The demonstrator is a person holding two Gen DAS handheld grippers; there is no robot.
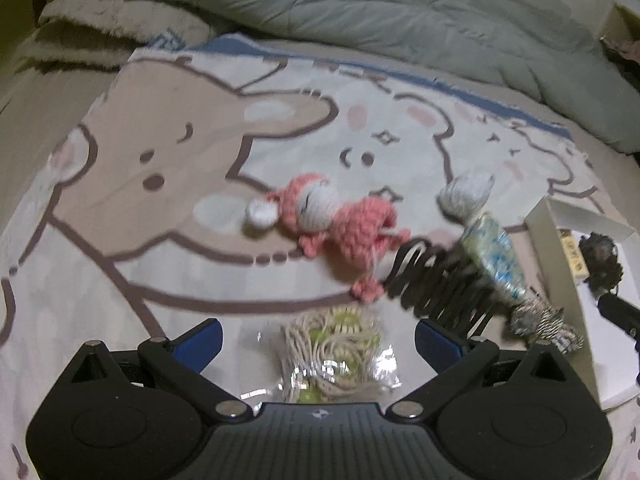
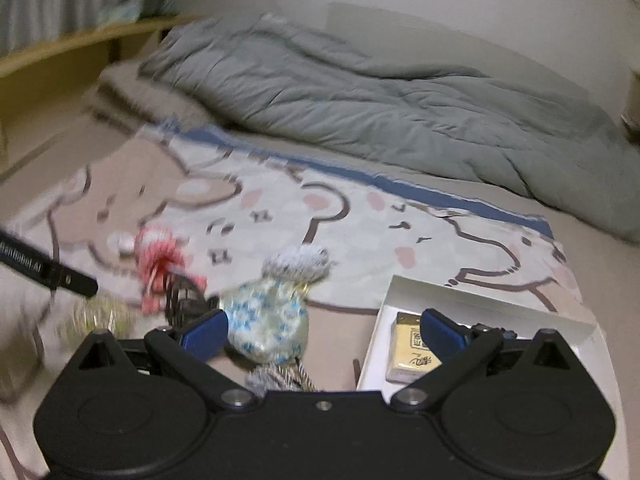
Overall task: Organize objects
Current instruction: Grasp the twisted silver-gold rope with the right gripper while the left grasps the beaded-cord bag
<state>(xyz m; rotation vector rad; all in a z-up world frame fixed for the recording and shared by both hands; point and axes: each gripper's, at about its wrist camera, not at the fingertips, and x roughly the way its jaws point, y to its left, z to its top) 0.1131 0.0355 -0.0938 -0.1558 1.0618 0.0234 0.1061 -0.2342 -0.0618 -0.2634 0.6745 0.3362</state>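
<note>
On a cartoon-print blanket (image 1: 180, 208) lie a pink crocheted doll (image 1: 332, 220), a black coiled hair clip (image 1: 432, 280), a blue-and-white patterned pouch with fluffy grey ends (image 1: 488, 252) and a clear bag of beige cord (image 1: 340, 352). My left gripper (image 1: 318, 340) is open, its jaws on either side of the cord bag. My right gripper (image 2: 324, 330) is open above the pouch (image 2: 266, 320) and the edge of a white box (image 2: 480, 300). The box holds a yellow packet (image 2: 412, 346). The doll (image 2: 160, 260) lies left of the pouch.
A grey-green duvet (image 1: 360, 12) is bunched at the far side of the bed. A dark fluffy item (image 1: 600, 260) lies in the white box (image 1: 552, 248). A wooden shelf (image 2: 60, 52) stands at the far left. The left gripper's body (image 2: 48, 272) enters from the left.
</note>
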